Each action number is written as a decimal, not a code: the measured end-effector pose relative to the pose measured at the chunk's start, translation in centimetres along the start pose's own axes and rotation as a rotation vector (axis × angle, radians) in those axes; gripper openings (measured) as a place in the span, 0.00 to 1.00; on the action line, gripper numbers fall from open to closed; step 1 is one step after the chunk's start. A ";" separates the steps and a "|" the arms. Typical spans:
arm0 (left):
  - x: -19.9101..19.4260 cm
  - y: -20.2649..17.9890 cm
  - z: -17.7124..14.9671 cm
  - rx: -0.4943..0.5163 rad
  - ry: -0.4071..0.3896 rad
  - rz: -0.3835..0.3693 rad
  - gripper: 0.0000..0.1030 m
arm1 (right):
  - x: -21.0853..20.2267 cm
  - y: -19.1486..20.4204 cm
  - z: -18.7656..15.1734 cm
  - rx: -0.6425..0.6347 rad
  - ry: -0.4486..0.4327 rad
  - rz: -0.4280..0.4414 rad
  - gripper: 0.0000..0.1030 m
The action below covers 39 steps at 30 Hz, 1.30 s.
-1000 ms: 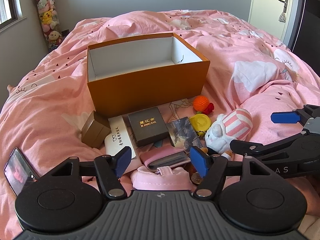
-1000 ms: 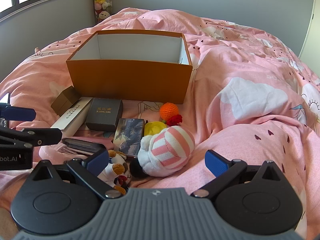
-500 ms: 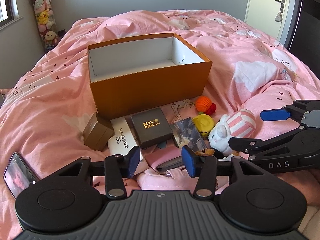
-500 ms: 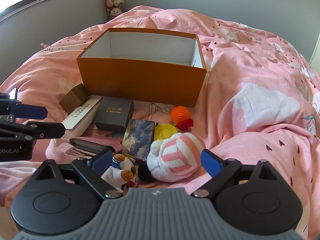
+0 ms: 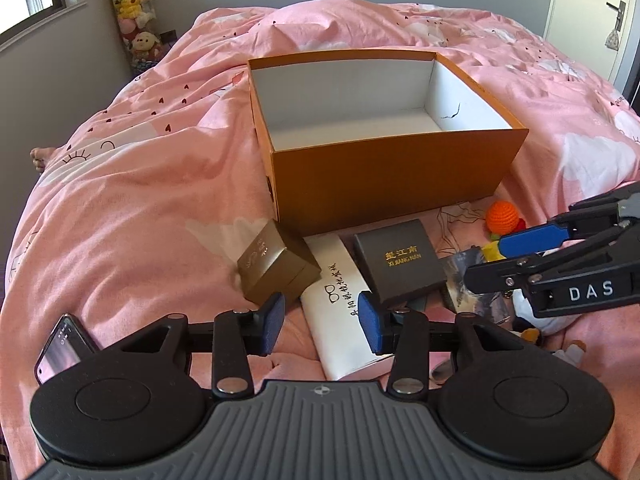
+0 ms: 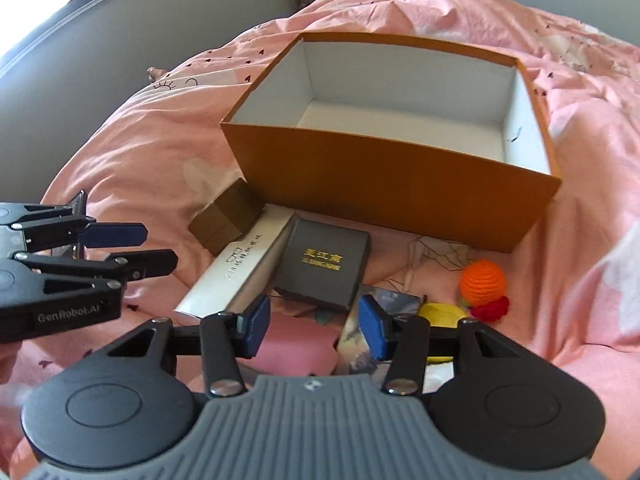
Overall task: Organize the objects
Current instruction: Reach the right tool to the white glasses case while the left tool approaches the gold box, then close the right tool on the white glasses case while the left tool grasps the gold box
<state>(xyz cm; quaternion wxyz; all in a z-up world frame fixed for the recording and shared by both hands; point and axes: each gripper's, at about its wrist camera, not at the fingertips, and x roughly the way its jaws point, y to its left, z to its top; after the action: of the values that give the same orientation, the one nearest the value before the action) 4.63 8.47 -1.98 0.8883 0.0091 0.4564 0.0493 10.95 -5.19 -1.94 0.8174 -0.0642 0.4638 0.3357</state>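
An open orange box (image 5: 396, 172) with a white, empty inside stands on the pink bed; it also shows in the right wrist view (image 6: 392, 188). In front of it lie a gold box (image 5: 276, 266), a long white glasses case (image 5: 344, 304), a black box with gold lettering (image 5: 400, 260), a pink wallet (image 6: 296, 344), a picture card (image 6: 368, 332), a yellow item (image 6: 442, 314) and an orange crochet ball (image 6: 482, 282). My left gripper (image 5: 322, 324) is open above the white case. My right gripper (image 6: 312, 326) is open above the wallet and card, holding nothing.
A phone (image 5: 60, 354) lies at the left by my left gripper. A white plush toy (image 5: 536, 316) sits under the right gripper in the left wrist view. Stuffed toys (image 5: 134, 12) stack in the far corner. A door (image 5: 592, 16) is at the back right.
Both grippers moved forward and left, nearer the objects. The right gripper's jaws narrowed and it left the striped plush, now over the wallet and card. The left jaws narrowed, then widened slightly.
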 end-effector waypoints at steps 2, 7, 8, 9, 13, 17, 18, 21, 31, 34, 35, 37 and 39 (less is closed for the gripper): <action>0.7 0.4 0.1 0.004 0.030 0.002 0.50 | 1.7 0.0 1.0 0.037 0.041 0.051 0.51; 2.5 1.6 -0.3 -0.029 0.123 0.011 0.50 | 6.0 0.1 2.6 0.155 0.164 0.172 0.51; 2.8 1.8 -0.4 -0.039 0.137 0.014 0.50 | 7.0 0.1 2.7 0.181 0.190 0.190 0.51; 3.1 2.1 -0.4 -0.047 0.147 0.014 0.50 | 7.8 0.1 2.8 0.206 0.213 0.207 0.51; 4.1 2.5 -0.3 -0.064 0.184 0.002 0.50 | 10.7 -0.4 2.8 0.298 0.298 0.246 0.51; 4.9 2.7 -0.3 -0.069 0.209 -0.004 0.50 | 12.7 -1.1 2.6 0.386 0.358 0.294 0.52; 5.1 2.7 -0.2 -0.073 0.214 -0.007 0.50 | 13.1 -1.2 2.5 0.403 0.366 0.306 0.52; 5.6 2.8 -0.2 -0.080 0.229 -0.012 0.50 | 14.2 -1.3 2.5 0.440 0.380 0.328 0.53; 5.4 3.2 -0.2 -0.095 0.226 -0.029 0.51 | 14.8 0.4 2.6 0.418 0.359 0.360 0.42; 5.0 3.4 -0.2 -0.083 0.214 -0.038 0.54 | 13.5 1.4 2.9 0.361 0.312 0.331 0.38; 5.0 3.4 -0.1 -0.077 0.209 -0.038 0.55 | 13.0 1.6 2.9 0.346 0.296 0.321 0.37; 4.9 3.4 0.0 -0.060 0.196 -0.034 0.57 | 12.1 2.1 3.0 0.319 0.266 0.299 0.35; 4.9 3.2 0.1 -0.039 0.179 -0.028 0.64 | 11.0 2.2 3.2 0.300 0.236 0.285 0.35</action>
<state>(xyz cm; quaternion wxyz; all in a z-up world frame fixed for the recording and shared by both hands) 7.31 12.15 -5.65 0.8445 -0.0191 0.5332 0.0462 15.70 3.22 -8.45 0.7022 0.0851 0.6053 0.3651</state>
